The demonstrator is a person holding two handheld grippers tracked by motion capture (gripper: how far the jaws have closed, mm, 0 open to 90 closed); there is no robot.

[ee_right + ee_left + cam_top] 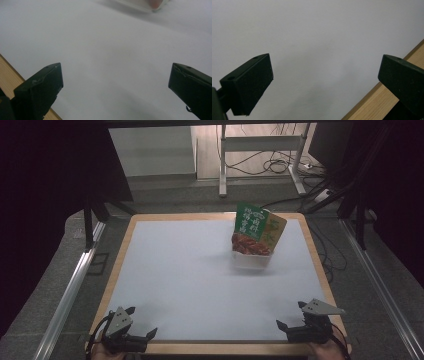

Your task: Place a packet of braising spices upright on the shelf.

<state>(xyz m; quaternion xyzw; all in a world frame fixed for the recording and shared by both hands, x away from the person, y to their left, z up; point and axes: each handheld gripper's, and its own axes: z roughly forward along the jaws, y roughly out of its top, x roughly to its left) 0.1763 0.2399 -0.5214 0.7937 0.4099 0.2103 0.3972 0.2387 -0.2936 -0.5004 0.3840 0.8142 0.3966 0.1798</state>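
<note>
So the biggest thing here is the table [150,250], a wooden top with a pale sheet laid over nearly all of it, just a strip of wood left showing round the edge. Most of that sheet is bare.

Toward the far right sits a small clear tub [251,260], and standing in it are two food packets: a green one [249,227] with red food pictured low on the front, and a yellow one [274,230] tucked behind it and leaning right. Both stick well up out of the tub and tilt a bit.

Down at the near edge, the left gripper [141,322] is parked at the left corner and the right gripper [292,315] at the right corner, each held by a hand at the bottom of the high view. Both have their jaws spread wide with nothing between them, just sheet below in the gripper views. Both are well apart from the tub, the right one being the nearer.

What I'd worry about: the tub looks light and the packets are top-heavy, so coming in from the side could shove the tub along the sheet or tip the packets over. Also they overlap, so a pinch on the green one could easily catch the yellow one too and drag both out.
</note>
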